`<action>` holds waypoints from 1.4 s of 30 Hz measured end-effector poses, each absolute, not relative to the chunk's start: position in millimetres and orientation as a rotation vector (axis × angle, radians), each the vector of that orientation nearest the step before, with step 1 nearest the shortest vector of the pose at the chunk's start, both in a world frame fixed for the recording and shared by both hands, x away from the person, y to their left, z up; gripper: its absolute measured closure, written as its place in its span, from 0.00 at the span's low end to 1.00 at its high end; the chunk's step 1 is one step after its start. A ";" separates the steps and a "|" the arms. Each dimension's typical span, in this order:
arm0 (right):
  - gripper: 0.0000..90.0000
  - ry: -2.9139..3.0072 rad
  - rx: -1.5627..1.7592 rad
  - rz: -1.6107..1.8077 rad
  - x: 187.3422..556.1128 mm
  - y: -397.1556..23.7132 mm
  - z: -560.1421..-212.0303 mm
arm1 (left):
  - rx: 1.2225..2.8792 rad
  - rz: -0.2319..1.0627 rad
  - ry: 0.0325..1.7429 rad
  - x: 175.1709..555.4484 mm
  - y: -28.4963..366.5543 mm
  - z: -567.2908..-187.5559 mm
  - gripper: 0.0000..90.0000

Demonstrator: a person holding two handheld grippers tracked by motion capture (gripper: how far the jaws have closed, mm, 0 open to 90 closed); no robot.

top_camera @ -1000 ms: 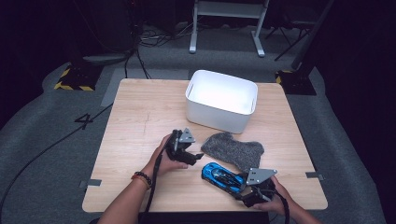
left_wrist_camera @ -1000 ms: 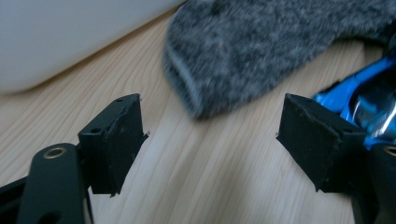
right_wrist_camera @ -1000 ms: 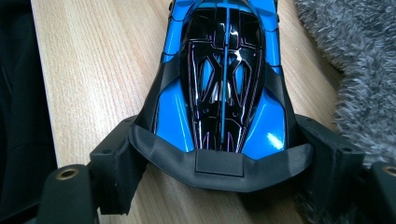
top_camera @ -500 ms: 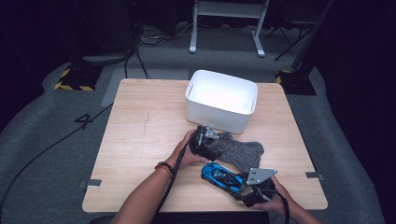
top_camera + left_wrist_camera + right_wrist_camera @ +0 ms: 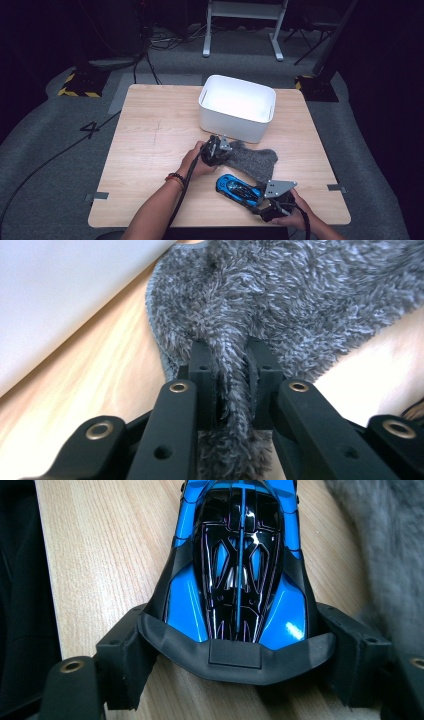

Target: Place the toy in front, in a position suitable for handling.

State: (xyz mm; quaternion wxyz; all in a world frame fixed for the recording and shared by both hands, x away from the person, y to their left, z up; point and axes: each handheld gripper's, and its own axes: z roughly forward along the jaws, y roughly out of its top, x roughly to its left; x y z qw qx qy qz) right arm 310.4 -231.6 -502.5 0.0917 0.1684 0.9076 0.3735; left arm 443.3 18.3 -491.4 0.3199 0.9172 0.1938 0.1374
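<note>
A fuzzy grey cloth (image 5: 255,162) lies flat on the wooden table (image 5: 150,130), just in front of the white bin (image 5: 237,107). My left gripper (image 5: 222,150) sits at the cloth's left end. Its jaws have just been closing, and in the left gripper view the gripper (image 5: 231,360) pinches a raised fold of the cloth (image 5: 280,295) between its pads. A blue and black toy car (image 5: 237,189) rests on the table near the front edge. My right gripper (image 5: 235,655) grips the tail of the car (image 5: 240,555) from both sides.
The bin is open-topped and its white wall (image 5: 60,295) stands close beside the left gripper. The cloth's edge (image 5: 385,540) lies right of the car. Bare wood stretches across the table's left half. Dark floor with cables surrounds the table.
My left hand has moved right from the table's middle to the cloth's left end, and its jaws have closed on a fold of the cloth. The right gripper and car have stayed still.
</note>
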 end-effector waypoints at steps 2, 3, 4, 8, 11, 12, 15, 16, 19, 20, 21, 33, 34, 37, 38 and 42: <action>0.27 2.695 0.501 1.107 310.3 -231.6 -502.3 | 2.414 0.378 0.540 444.0 29.3 -490.5 0.87; 0.27 2.694 0.501 1.101 310.2 -231.5 -502.0 | 2.416 0.391 0.552 443.9 35.9 -490.4 0.88; 0.27 2.696 0.504 1.096 310.2 -231.5 -501.5 | 2.417 0.400 0.569 443.7 42.9 -490.0 0.89; 0.27 2.694 0.515 1.079 310.4 -230.7 -500.5 | 2.425 0.423 0.648 442.7 75.0 -487.8 0.90; 0.27 2.695 0.521 1.069 310.5 -230.9 -499.9 | 2.442 0.454 0.714 437.2 104.4 -484.9 0.90; 0.27 2.695 0.524 1.065 310.6 -231.1 -499.7 | 2.442 0.454 0.714 437.2 104.4 -484.9 0.90; 0.27 2.698 0.537 1.059 311.4 -231.7 -499.3 | 2.434 0.450 0.756 431.5 124.6 -483.8 0.90; 0.27 2.698 0.537 1.059 311.4 -231.7 -499.3 | 2.435 0.457 0.767 428.9 130.2 -483.6 0.90; 0.27 2.694 0.555 1.049 312.8 -232.6 -498.8 | 2.431 0.454 0.809 419.5 150.2 -481.4 0.90; 0.27 2.692 0.559 1.039 313.2 -233.1 -498.3 | 2.423 0.458 0.817 417.8 154.5 -481.7 0.90; 0.27 2.689 0.564 1.035 313.9 -233.6 -498.0 | 2.423 0.458 0.817 417.8 154.5 -481.7 0.90; 0.27 2.639 0.663 0.993 329.9 -256.2 -496.4 | 2.370 0.364 0.874 395.0 184.6 -484.5 0.89; 0.27 2.636 0.671 0.991 331.3 -258.2 -496.3 | 2.362 0.347 0.872 392.8 184.4 -484.9 0.88; 0.27 2.630 0.689 0.989 334.4 -262.1 -496.4 | 2.354 0.328 0.857 388.6 183.1 -485.6 0.88; 0.27 2.622 0.704 0.983 337.2 -265.5 -496.1 | 2.356 0.312 0.848 383.7 180.7 -486.2 0.88; 0.27 2.610 0.738 0.974 342.4 -272.9 -495.8 | 2.358 0.296 0.832 376.4 177.7 -486.4 0.87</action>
